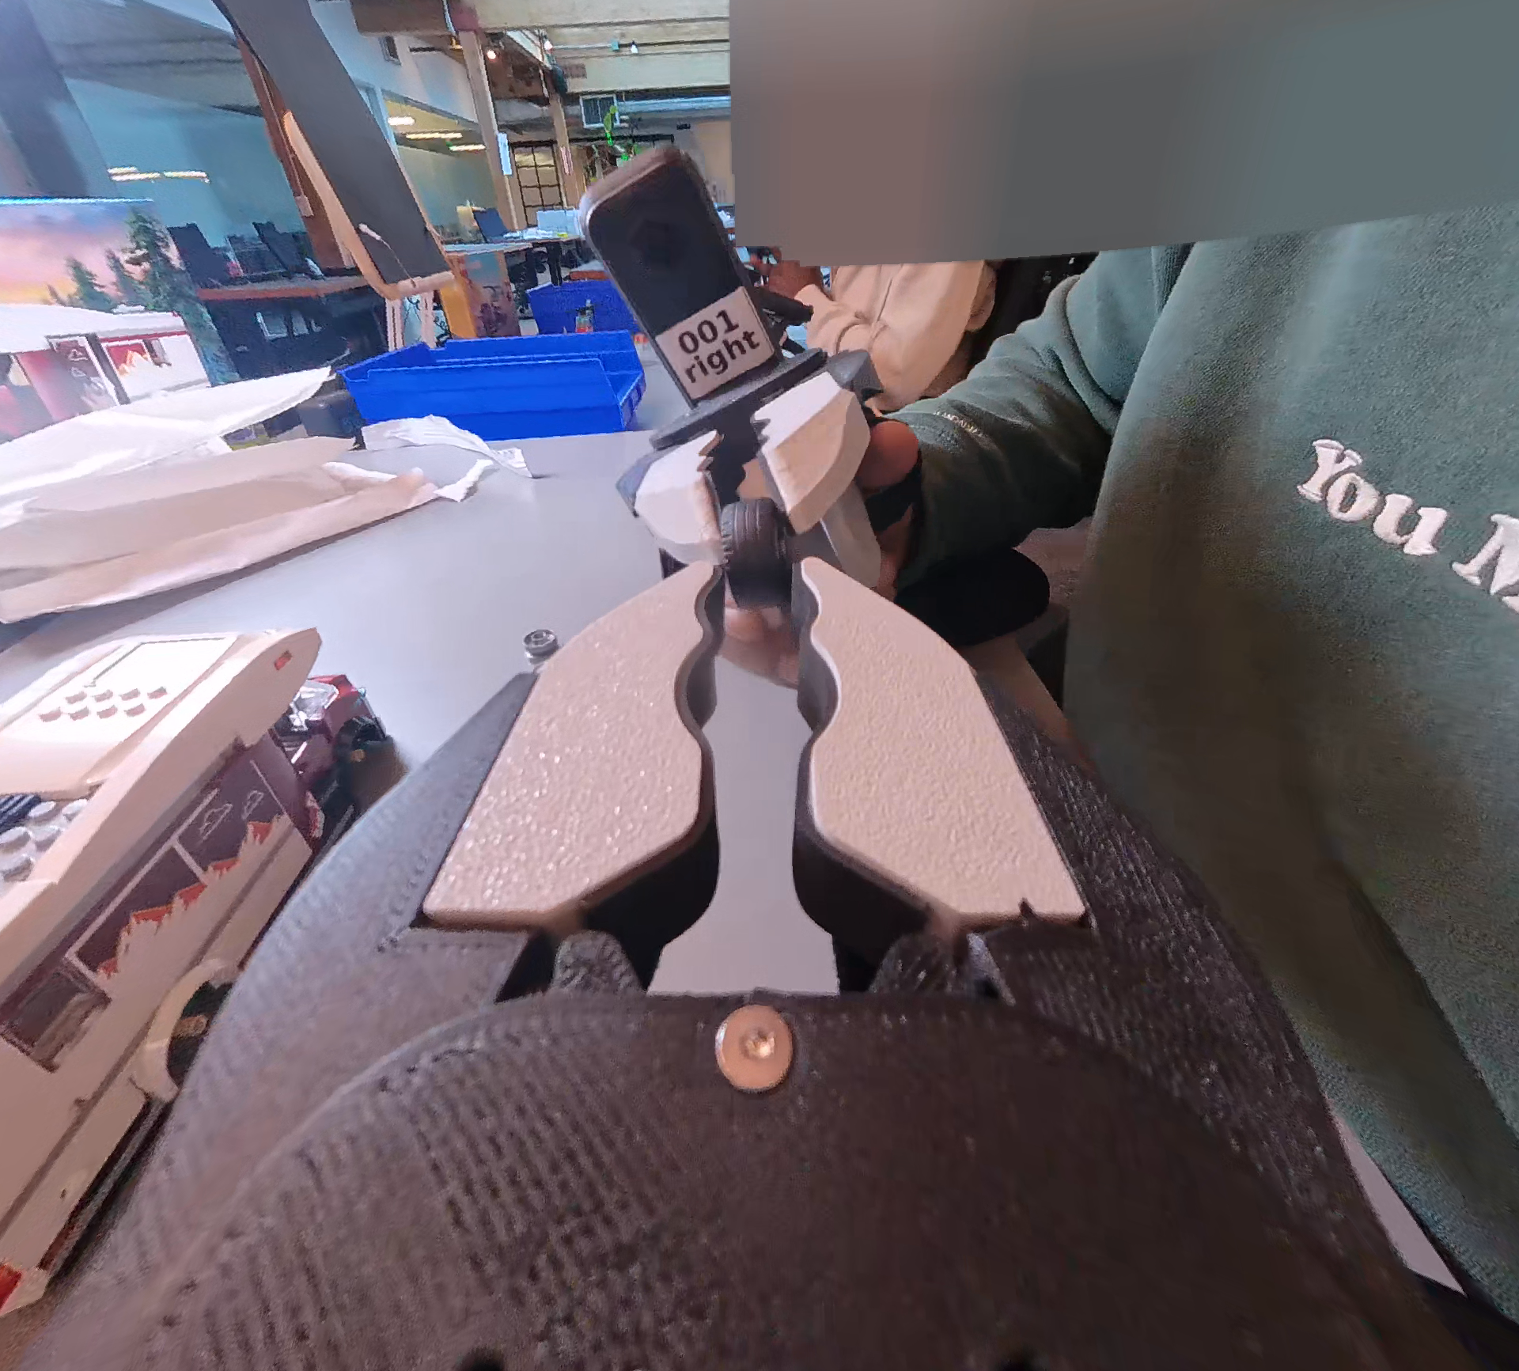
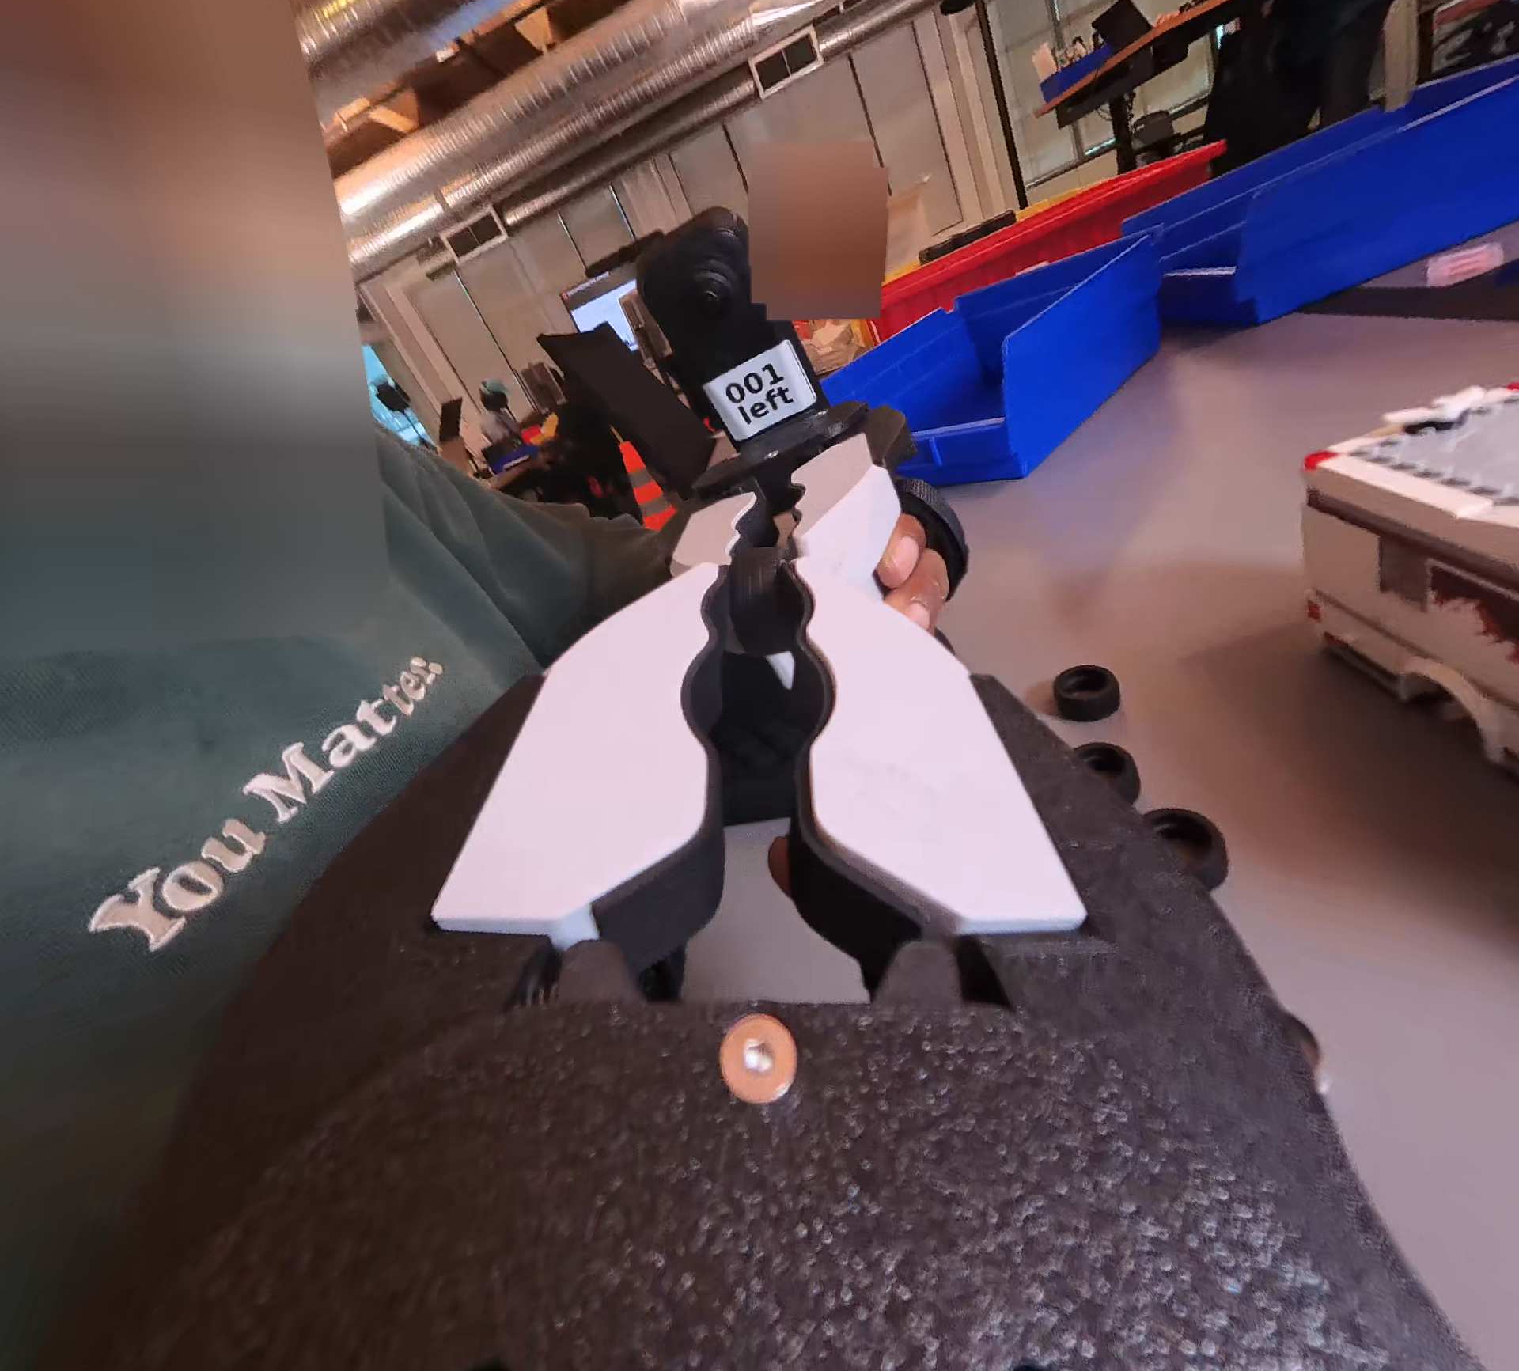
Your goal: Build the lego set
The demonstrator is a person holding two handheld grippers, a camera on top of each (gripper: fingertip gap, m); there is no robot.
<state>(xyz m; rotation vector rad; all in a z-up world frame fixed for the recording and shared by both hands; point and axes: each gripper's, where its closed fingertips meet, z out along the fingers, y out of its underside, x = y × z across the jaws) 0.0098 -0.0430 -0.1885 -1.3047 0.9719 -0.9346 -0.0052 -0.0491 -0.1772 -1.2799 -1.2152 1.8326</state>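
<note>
Closest to the left camera are the left tongs [image 1: 756, 579]. They are almost shut, and a small black wheel piece [image 1: 752, 592] sits between the tips, with both sides seeming to press on it. The right tongs [image 1: 744, 522] point straight back at them, nose to nose, held up off the grey surface [image 1: 493, 592]. Those are nearly shut too and pinch a little black tyre [image 1: 750, 528] with ridges on it. The tyre and the wheel piece touch. I cannot tell if they are already pushed together.

Low on the left stands a white toy camper van [image 1: 123, 838] made of bricks. Its wheel arch [image 1: 177, 1019] looks empty. A red toy car [image 1: 329, 707] is just behind it, and a small silver ring [image 1: 538, 643] lies alone on the surface. White paper bags [image 1: 164, 477] and a blue bin [image 1: 493, 386] are farther back. A person in a green sweatshirt [image 1: 1315, 674] holds both tools.

From the right camera, the right tongs [image 2: 760, 579] fill the front, closed to a thin gap with the black pieces [image 2: 756, 592] at the tips. The left tongs [image 2: 768, 542] meet them there. Three loose black tyres [image 2: 1087, 690] lie in a row on the surface to the right, not on anything. The camper van [image 2: 1414, 592] stands beyond them, well apart from the tongs. Blue bins [image 2: 1068, 362] sit behind.
</note>
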